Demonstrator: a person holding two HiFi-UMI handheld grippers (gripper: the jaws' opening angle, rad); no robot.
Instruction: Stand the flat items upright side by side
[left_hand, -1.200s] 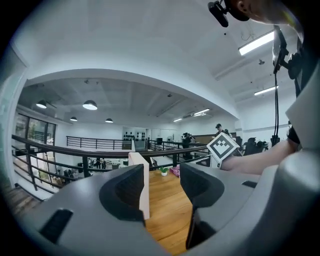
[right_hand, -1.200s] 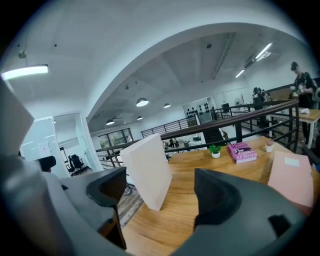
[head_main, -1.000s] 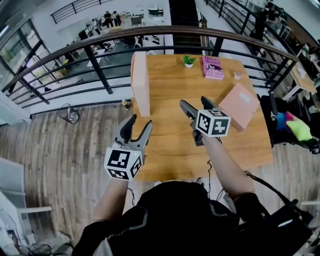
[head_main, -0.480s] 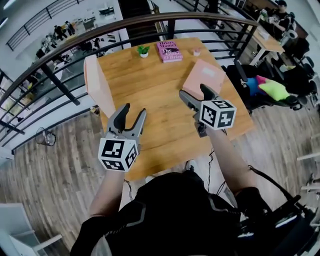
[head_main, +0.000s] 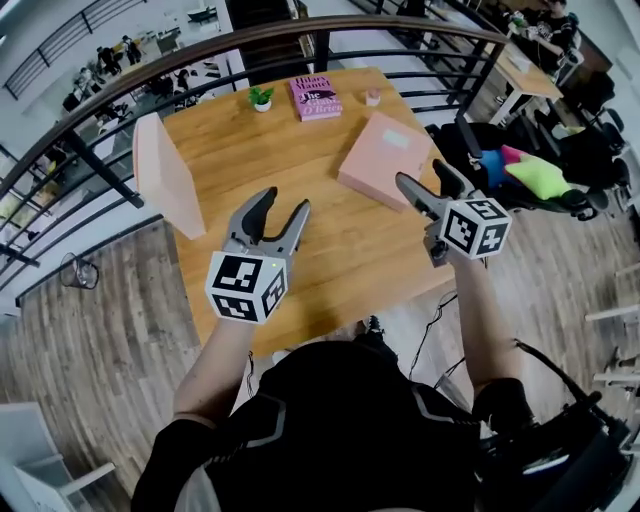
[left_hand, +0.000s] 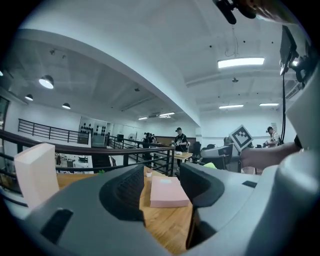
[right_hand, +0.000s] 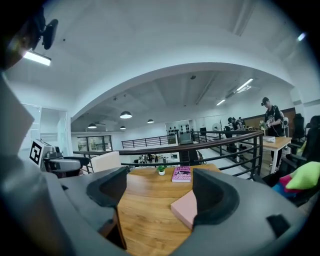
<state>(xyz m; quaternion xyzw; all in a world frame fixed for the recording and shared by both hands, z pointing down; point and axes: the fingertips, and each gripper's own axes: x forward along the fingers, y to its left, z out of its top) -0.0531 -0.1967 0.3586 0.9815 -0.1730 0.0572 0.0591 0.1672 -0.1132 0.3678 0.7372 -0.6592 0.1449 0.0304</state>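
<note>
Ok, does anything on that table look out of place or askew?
Nothing spilled or damaged. The pink box lies flat and skewed near the right side of the table, and the pink book lies flat too, while the pale box by the left edge stands upright.

Wooden table (head_main: 330, 250), upright pink box (head_main: 165, 185), flat pink box (head_main: 385, 160), book (head_main: 315, 97), plant (head_main: 261, 97)

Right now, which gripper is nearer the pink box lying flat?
Right. The right gripper is by the flat pink box at its right edge; the left gripper is over the middle of the table, clearly left of it.
</note>
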